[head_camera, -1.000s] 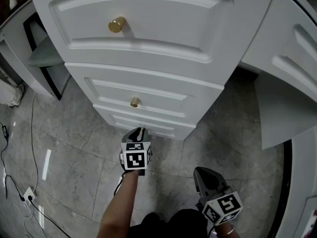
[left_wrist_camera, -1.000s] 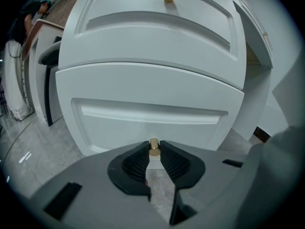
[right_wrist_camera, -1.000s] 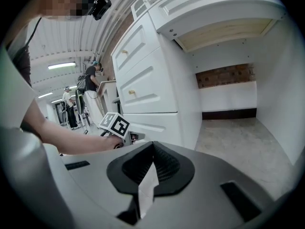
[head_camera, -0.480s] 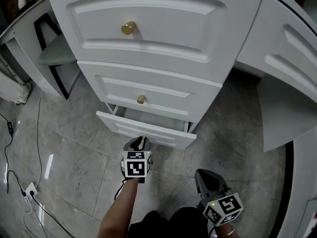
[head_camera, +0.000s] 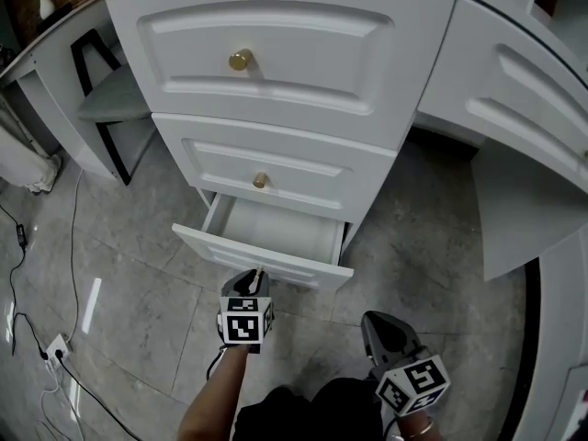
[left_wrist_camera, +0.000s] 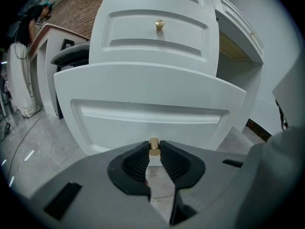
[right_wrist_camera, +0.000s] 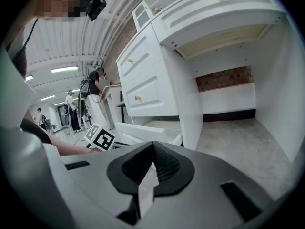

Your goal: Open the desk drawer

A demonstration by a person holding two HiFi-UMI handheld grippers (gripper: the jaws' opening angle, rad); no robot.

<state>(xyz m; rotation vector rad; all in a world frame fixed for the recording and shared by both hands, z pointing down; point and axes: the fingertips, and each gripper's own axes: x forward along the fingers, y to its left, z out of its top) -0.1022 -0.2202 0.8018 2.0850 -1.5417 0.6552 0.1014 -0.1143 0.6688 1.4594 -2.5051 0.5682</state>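
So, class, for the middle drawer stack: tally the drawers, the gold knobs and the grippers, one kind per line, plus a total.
Drawers: 3 (top drawer, middle drawer, bottom drawer)
Knobs: 3 (top knob, middle knob, bottom knob)
Grippers: 2 (left gripper, right gripper)
Total: 8

No text, brand, number or sign can be read anywhere.

Lower centre of the head view: the left gripper, on an outstretched forearm, clamps a brass knob. Lower right, the right gripper hangs empty, jaws together.
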